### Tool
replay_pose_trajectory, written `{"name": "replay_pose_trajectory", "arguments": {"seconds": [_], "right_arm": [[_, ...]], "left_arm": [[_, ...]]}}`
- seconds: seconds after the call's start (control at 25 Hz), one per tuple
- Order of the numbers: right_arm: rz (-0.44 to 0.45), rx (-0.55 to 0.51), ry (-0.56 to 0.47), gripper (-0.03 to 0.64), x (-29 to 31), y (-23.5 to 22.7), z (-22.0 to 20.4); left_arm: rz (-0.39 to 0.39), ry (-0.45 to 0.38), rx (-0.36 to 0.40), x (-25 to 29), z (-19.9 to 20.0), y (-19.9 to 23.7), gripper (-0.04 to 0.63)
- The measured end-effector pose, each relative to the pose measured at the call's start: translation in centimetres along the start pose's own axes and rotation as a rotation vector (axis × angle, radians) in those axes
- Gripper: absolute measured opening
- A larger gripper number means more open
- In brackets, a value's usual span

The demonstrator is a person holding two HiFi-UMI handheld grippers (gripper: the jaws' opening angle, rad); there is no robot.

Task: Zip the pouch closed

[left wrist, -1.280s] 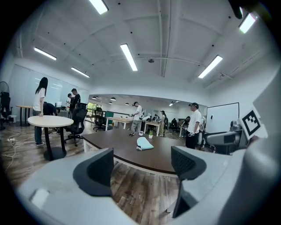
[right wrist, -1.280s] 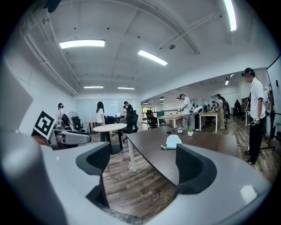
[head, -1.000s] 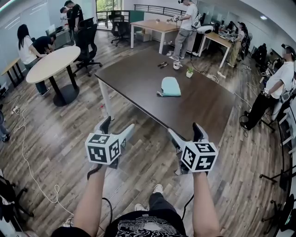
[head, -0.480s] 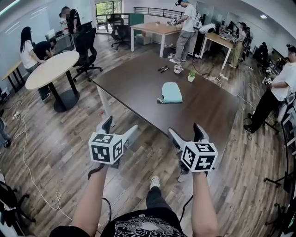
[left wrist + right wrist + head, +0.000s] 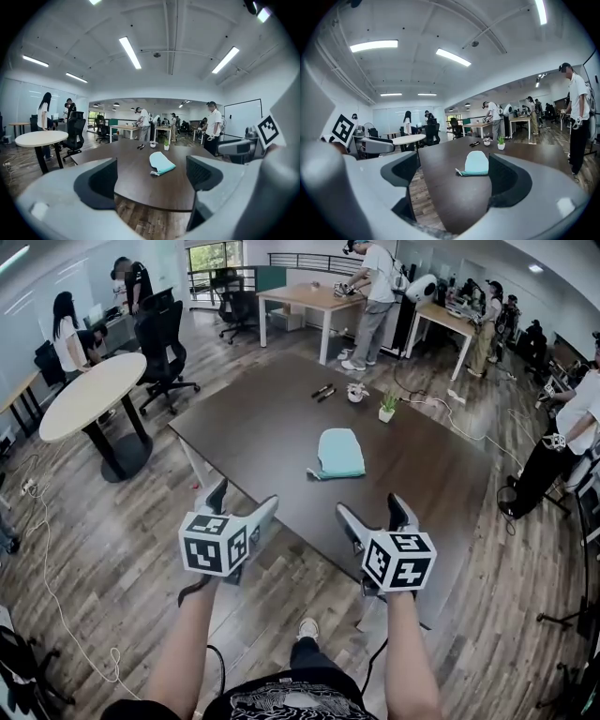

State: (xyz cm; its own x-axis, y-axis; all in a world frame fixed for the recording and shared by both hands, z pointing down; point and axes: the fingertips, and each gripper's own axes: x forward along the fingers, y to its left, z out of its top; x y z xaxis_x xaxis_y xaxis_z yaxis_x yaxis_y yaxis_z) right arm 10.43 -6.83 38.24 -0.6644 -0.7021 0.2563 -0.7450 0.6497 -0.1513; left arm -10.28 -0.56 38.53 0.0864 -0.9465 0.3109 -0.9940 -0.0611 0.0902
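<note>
Tongs gape empty, left tongs (image 5: pixel 245 495) just widened beside right tongs (image 5: pixel 370 505), short of the apparently fabric pouch (image 5: pixel 339 452).

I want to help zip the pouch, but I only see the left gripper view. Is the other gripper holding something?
Observer: No. The right gripper's fingers stand apart with nothing between them.
Operator: Is it close to the pouch?
Observer: Not yet. In the head view it hangs at the table's near edge; the pouch lies mid-table, untouched.
Operator: Where's the person standing?
Observer: One shoe shows on the wooden floor, on the near side of the table.
</note>
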Motion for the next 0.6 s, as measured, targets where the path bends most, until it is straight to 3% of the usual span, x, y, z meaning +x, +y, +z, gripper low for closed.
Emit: {"name": "replay_pose_trajectory", "arguments": {"seconds": [0.6], "right_arm": [[-0.026,0.018,0.028,0.465,10.6,-9.6,3.5]], "left_arm": [[-0.011,0.021,-0.008,14.2,4.3,1.2,0.465]]}}
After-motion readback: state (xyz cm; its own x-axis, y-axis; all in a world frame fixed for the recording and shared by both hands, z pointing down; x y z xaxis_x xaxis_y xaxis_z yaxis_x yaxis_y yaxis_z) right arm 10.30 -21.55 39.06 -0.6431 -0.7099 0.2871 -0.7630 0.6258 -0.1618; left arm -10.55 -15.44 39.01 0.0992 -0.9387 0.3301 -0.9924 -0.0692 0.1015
